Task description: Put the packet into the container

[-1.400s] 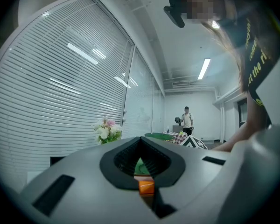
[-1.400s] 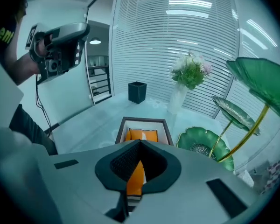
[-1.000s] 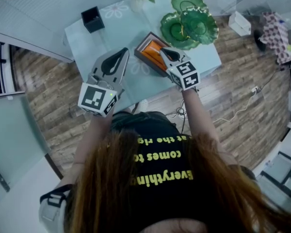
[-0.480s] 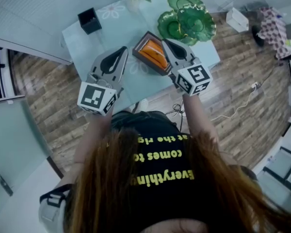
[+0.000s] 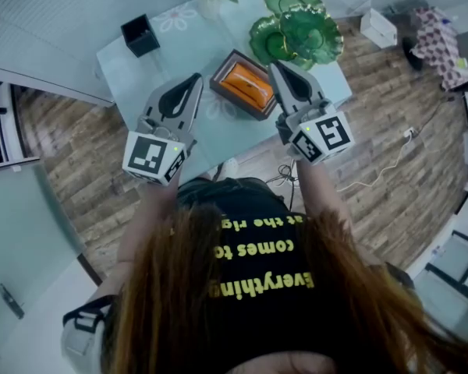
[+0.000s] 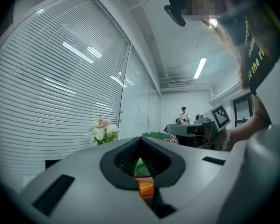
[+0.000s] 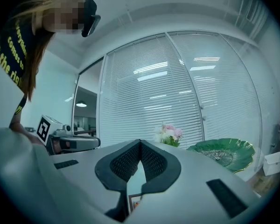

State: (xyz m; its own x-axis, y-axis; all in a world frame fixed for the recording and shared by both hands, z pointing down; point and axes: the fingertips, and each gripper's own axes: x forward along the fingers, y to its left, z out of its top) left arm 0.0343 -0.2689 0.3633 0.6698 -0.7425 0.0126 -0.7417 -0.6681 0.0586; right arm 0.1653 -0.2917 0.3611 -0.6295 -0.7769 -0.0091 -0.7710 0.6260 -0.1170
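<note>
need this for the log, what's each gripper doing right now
Left gripper: closed, holding nothing.
Right gripper: closed, holding nothing.

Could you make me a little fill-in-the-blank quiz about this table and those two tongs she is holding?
1. The packet lying in the brown container is ____ in colour.
2. The leaf-shaped plates beyond the container are ____.
3. The left tongs and the right tongs both have their jaws ____, with nothing held between them.

Missing words: orange; green; shut.
</note>
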